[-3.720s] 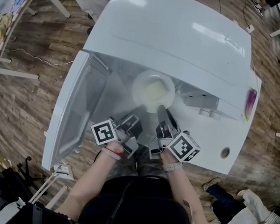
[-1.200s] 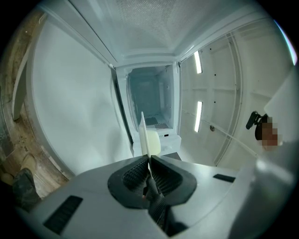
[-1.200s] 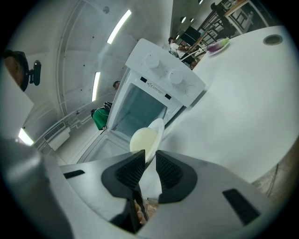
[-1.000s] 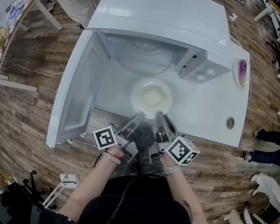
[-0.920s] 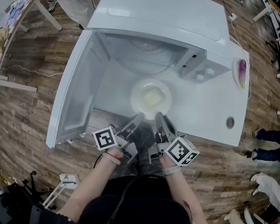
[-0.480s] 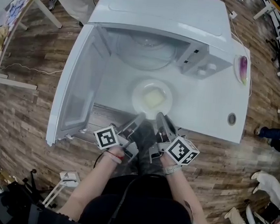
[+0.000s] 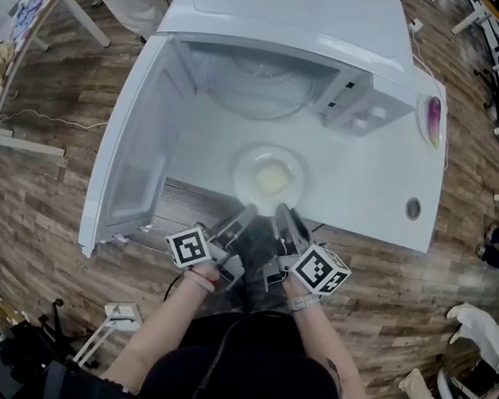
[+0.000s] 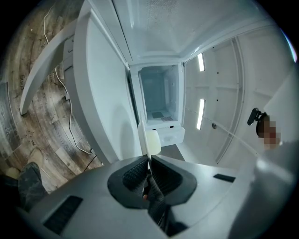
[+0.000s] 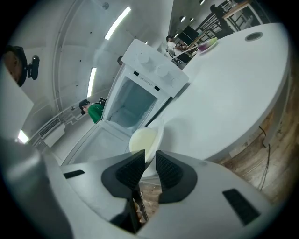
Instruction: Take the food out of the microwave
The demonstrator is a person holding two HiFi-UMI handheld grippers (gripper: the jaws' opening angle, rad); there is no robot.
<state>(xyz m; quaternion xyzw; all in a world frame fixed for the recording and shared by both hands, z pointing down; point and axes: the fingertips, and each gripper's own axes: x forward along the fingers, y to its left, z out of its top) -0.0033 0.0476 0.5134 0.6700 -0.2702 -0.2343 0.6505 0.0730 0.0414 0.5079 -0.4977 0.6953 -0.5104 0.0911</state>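
Left claw (image 8: 148,161) nipped shut on the thin rim of the bowl (image 7: 246,161); right claw (image 9: 150,161) pinches the near edge beside it. The bowl — smooth, white, shallow, with pale yellow food (image 7: 272,179) in it — sits over the white table (image 7: 364,196), outside the open microwave (image 7: 276,13). I judge removal nearly done; next I need a level set-down.
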